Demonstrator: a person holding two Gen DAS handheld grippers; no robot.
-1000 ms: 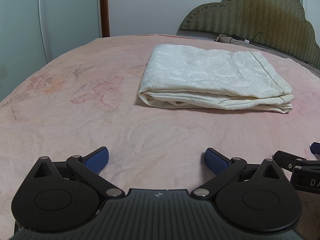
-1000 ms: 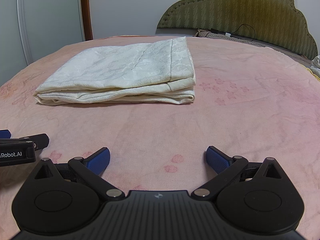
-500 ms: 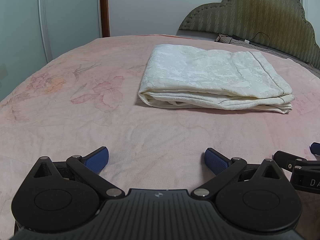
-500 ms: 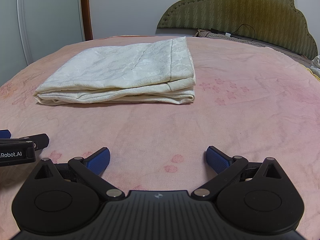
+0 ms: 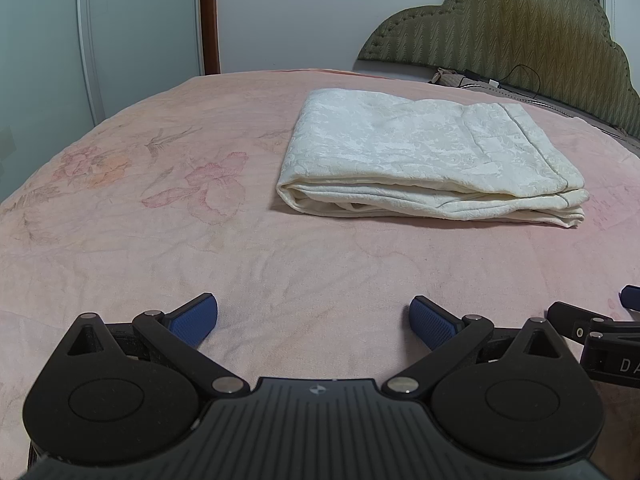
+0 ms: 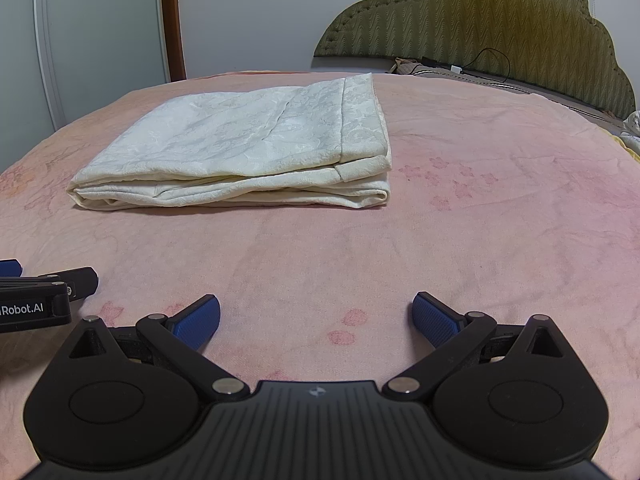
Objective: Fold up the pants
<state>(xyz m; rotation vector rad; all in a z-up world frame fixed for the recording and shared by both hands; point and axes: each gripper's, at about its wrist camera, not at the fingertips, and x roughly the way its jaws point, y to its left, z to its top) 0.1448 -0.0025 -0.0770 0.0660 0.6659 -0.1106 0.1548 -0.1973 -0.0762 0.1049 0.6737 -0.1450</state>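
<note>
The cream-white pants (image 5: 424, 156) lie folded in a flat rectangular stack on the pink bedspread (image 5: 200, 240). They also show in the right wrist view (image 6: 256, 152), with the hem edge at the right. My left gripper (image 5: 314, 316) is open and empty, low over the bed, well in front of the pants. My right gripper (image 6: 316, 316) is open and empty too, beside the left one and in front of the pants. Part of the right gripper shows at the right edge of the left wrist view (image 5: 596, 332).
An olive padded headboard (image 6: 480, 28) stands behind the bed with a cable and small items (image 6: 452, 68) at its foot. A white wardrobe (image 5: 100, 28) and a brown door frame (image 5: 210, 16) stand at the left. The bed's edge curves down on the left.
</note>
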